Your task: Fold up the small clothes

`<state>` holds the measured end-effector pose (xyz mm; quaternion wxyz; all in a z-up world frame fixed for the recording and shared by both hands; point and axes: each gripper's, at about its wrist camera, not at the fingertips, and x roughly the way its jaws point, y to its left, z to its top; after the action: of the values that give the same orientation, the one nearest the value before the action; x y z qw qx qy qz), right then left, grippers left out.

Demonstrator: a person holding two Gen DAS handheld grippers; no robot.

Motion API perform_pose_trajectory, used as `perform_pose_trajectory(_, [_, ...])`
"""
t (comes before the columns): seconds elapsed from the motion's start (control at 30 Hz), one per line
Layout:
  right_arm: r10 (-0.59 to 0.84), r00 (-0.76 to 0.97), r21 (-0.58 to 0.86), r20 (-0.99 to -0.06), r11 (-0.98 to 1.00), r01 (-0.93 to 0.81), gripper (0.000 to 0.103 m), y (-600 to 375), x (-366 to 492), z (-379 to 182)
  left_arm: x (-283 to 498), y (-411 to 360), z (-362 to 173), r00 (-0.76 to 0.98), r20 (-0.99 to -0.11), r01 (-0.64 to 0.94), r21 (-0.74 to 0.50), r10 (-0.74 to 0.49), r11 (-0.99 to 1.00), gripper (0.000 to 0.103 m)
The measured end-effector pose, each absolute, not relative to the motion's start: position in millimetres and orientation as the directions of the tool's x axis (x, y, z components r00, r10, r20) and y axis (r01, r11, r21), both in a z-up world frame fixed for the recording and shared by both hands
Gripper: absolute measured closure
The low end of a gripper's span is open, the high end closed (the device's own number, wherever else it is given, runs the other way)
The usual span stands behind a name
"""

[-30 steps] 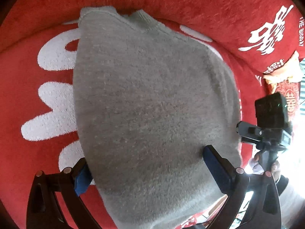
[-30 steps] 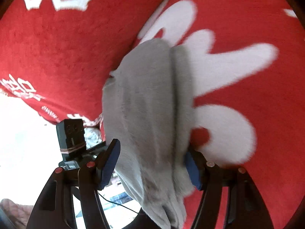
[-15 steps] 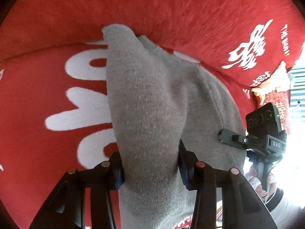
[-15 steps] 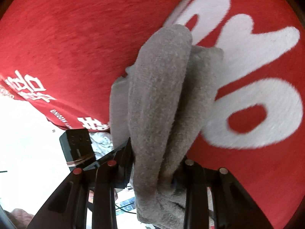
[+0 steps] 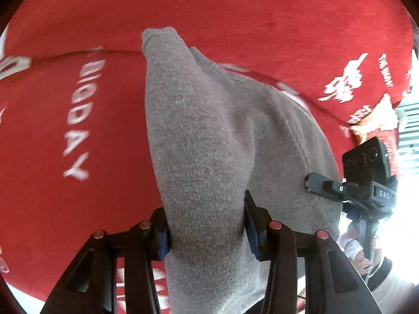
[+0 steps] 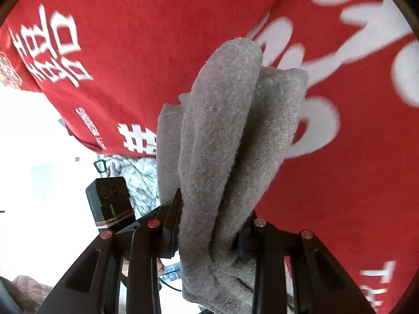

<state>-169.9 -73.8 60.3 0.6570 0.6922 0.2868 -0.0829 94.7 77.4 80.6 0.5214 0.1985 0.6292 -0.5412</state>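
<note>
Both tools (image 5: 207,231) (image 6: 209,238) clench the grey garment (image 5: 209,144), its lower edge cut off.

A red plush cover (image 5: 235,7) printed with white lettering and characters fills nearly the whole background, with a seam (image 5: 78,52) running across it where an upright cushion meets the flat seat. Strong white daylight washes out the right edge of the left wrist view and the left side of the right wrist view. A crumpled grey-and-white patterned cloth (image 6: 141,172) lies below the red cover's edge in the right wrist view.
</note>
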Motion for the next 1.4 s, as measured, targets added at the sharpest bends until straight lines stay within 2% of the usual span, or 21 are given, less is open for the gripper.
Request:
perform_pose_trajectory(0.13, [0.323, 0.736, 0.780, -0.595, 0.012, 0.626, 0.065, -57, -141, 27, 114, 97, 49, -0.294, -0.925, 0.843, -0.369, -0.241, 0.390, 0.056])
perform_pose_trajectory(0.17, [0.318, 0.684, 0.727, -0.657, 0.023, 0.687, 0.062, -55, -137, 23, 120, 104, 43, -0.261, -0.939, 0.849, -0.333, -0.222, 0.409, 0.056])
perform_pose_trajectory(0.2, [0.301, 0.638, 0.678, -0.709, 0.042, 0.734, 0.054, -54, -137, 24, 128, 112, 43, -0.270, -0.932, 0.836, -0.351, -0.241, 0.422, 0.056])
perform_pose_trajectory(0.23, [0.278, 0.593, 0.632, -0.755, 0.069, 0.772, 0.051, -53, -140, 30, 134, 119, 47, -0.274, -0.924, 0.820, -0.369, -0.265, 0.438, 0.056])
perform_pose_trajectory(0.37, [0.169, 0.485, 0.510, -0.858, 0.172, 0.843, 0.051, -51, -151, 64, 147, 135, 63, -0.191, -0.932, 0.819, -0.325, -0.309, 0.473, 0.056])
perform_pose_trajectory(0.47, [0.155, 0.523, 0.543, -0.838, 0.145, 0.827, 0.051, -50, -159, 72, 154, 137, 65, -0.181, -0.931, 0.804, -0.326, -0.317, 0.498, 0.056])
perform_pose_trajectory(0.53, [0.194, 0.544, 0.570, -0.816, 0.117, 0.813, 0.059, -49, -157, 64, 152, 132, 65, -0.178, -0.931, 0.806, -0.323, -0.317, 0.495, 0.056])
perform_pose_trajectory(0.6, [0.248, 0.560, 0.595, -0.790, 0.090, 0.799, 0.092, -44, -150, 52, 145, 129, 63, -0.143, -0.942, 0.829, -0.282, -0.304, 0.482, 0.056])
perform_pose_trajectory(0.63, [0.251, 0.547, 0.584, -0.799, 0.100, 0.806, 0.094, -42, -145, 50, 140, 127, 59, -0.114, -0.952, 0.846, -0.244, -0.285, 0.475, 0.056])
perform_pose_trajectory(0.7, [0.213, 0.446, 0.485, -0.869, 0.188, 0.854, 0.094, -36, -142, 51, 131, 121, 51, -0.088, -0.960, 0.853, -0.211, -0.267, 0.477, 0.056])
perform_pose_trajectory(0.8, [0.176, 0.342, 0.378, -0.923, 0.260, 0.888, 0.094, -33, -136, 38, 123, 115, 48, -0.080, -0.961, 0.854, -0.202, -0.264, 0.480, 0.054])
perform_pose_trajectory(1.07, [0.064, 0.197, 0.205, -0.978, 0.426, 0.881, 0.094, -8, -116, 56, 117, 118, 57, -0.033, -0.973, 0.866, -0.142, -0.228, 0.480, 0.054])
perform_pose_trajectory(1.2, [-0.005, 0.176, 0.155, -0.984, 0.449, 0.880, 0.094, 10, -115, 78, 116, 118, 57, -0.023, -0.974, 0.868, -0.130, -0.223, 0.480, 0.054])
perform_pose_trajectory(1.3, [-0.060, 0.227, 0.174, -0.972, 0.468, 0.867, 0.094, 20, -106, 97, 116, 118, 58, -0.021, -0.974, 0.867, -0.129, -0.224, 0.481, 0.054])
perform_pose_trajectory(1.4, [-0.025, 0.235, 0.190, -0.972, 0.508, 0.840, 0.094, 27, -99, 91, 115, 118, 58, -0.013, -0.974, 0.868, -0.123, -0.225, 0.481, 0.054])
